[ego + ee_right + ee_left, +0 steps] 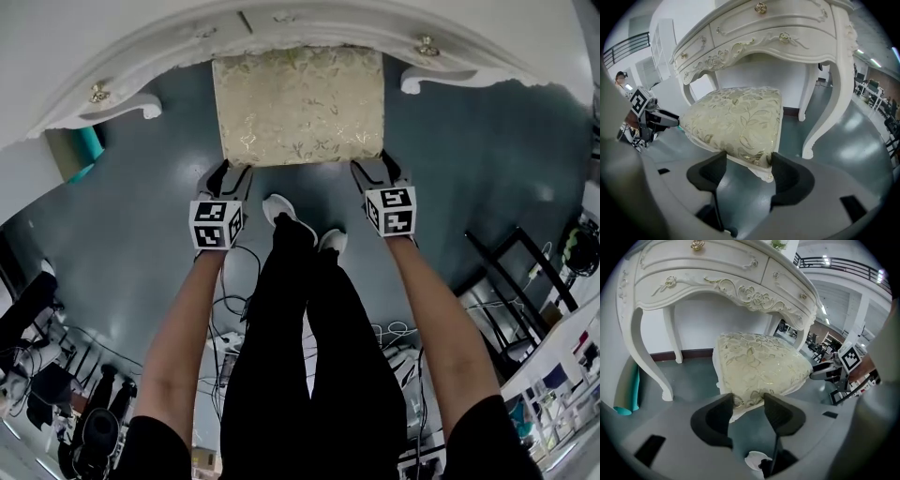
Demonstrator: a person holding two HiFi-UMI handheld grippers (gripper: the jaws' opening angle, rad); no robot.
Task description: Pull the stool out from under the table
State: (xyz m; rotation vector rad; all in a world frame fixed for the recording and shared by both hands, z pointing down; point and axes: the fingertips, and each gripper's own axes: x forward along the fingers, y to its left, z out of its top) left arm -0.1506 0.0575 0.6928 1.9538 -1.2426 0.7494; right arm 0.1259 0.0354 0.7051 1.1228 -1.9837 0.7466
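The stool (300, 103) has a cream cushion with a gold leaf pattern; its far end sits under the white carved table (122, 56). My left gripper (228, 171) is at the stool's near left corner and my right gripper (375, 169) at its near right corner. In the left gripper view the cushion (759, 366) corner sits between the jaws of the left gripper (747, 401), which press on it. In the right gripper view the stool (736, 122) corner and its white frame are clamped between the wide-set jaws of the right gripper (747, 161).
The table's curved legs (651, 362) (825, 108) stand on either side of the stool. A teal roll (89, 145) leans by the left leg. The person's shoes (281, 211) stand just behind the stool. Cables (234, 309) and a black frame (511, 281) lie further back.
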